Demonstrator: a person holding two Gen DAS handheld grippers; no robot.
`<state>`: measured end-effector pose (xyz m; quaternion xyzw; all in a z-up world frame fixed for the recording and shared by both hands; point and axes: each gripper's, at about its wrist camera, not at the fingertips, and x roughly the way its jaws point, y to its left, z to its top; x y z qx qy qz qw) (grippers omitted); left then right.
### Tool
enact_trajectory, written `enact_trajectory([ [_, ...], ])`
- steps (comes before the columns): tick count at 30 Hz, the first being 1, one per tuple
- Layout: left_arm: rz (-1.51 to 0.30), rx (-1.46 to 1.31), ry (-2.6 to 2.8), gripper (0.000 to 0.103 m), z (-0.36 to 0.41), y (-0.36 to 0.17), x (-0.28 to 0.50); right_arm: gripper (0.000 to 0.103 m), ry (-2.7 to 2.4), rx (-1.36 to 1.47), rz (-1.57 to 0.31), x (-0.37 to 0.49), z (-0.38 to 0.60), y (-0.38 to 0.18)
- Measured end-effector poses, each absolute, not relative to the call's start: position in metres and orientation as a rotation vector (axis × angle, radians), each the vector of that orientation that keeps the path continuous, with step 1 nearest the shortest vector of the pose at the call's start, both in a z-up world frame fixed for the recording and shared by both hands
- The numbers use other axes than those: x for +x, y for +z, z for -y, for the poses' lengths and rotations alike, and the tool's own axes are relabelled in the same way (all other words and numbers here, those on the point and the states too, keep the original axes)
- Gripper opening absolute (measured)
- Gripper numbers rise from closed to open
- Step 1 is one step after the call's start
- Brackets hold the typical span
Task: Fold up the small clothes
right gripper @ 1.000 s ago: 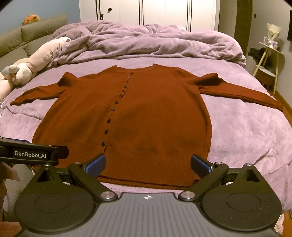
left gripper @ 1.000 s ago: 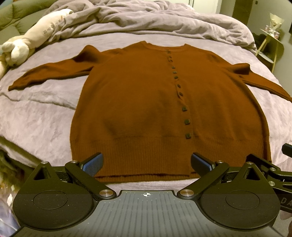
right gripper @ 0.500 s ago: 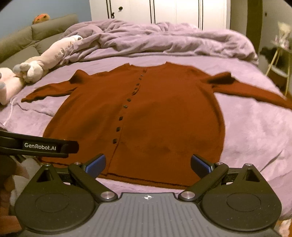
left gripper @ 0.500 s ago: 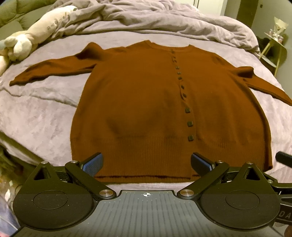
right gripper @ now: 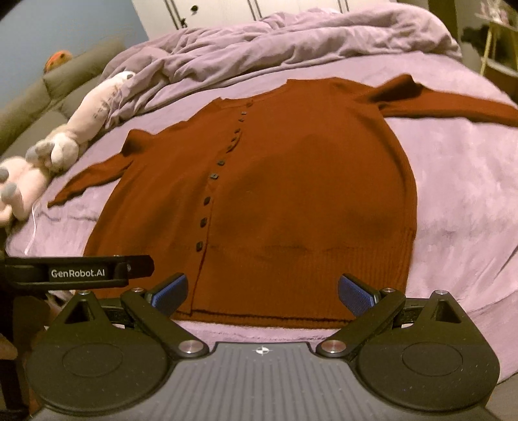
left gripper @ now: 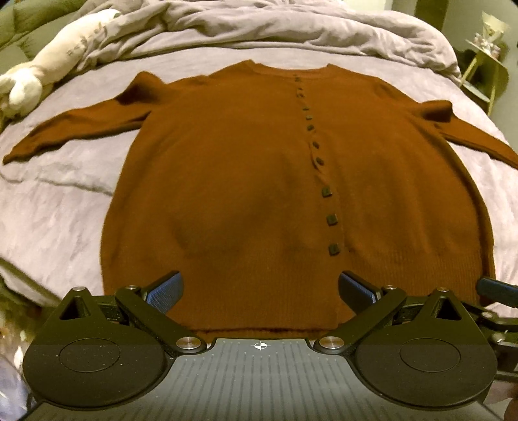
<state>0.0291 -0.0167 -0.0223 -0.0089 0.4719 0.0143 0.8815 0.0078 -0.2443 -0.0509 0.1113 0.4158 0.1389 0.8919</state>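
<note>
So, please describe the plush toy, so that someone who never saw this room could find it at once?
Start from the bed with the brown cardigan spread flat on it. Follow the cardigan's left sleeve outward to the bed's edge: the plush toy lies there, beside the crumpled duvet. It alone is pale pink with grey paws.

A crumpled lilac duvet [right gripper: 291, 42] lay far ahead of the tool. A plush toy [right gripper: 64, 139] rested ahead-left, beside a green sofa [right gripper: 48, 94].

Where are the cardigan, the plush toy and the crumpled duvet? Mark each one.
cardigan [left gripper: 246, 181]: left wrist view, front panel beside the buttons.
plush toy [right gripper: 94, 107]: right wrist view, its long pale body.
crumpled duvet [left gripper: 291, 29]: left wrist view, bunched folds beyond the collar.
</note>
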Motion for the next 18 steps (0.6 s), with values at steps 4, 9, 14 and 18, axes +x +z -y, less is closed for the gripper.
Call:
enact_trajectory([
  [4, -0.959, 0.025, 0.024, 0.103, 0.024, -0.022, 0.045, 0.099, 0.306, 0.334, -0.858, 0.02, 0.268, -0.058],
  [9, -0.892, 0.012, 0.03, 0.103, 0.022, -0.016, 0.09, 0.099, 0.139, 0.407, -0.721, 0.061, 0.342, -0.043],
  [14, -0.819, 0.038, 0.077, 0.103, 0.023, -0.014, 0.137, 0.089, -0.154, 0.54, -0.57, 0.125, 0.458, -0.039],
  [18, -0.82, 0.028, 0.103, 0.103, 0.022, -0.024, 0.171, 0.057, -0.37, 0.731, -0.569, 0.169, 0.543, -0.065],
])
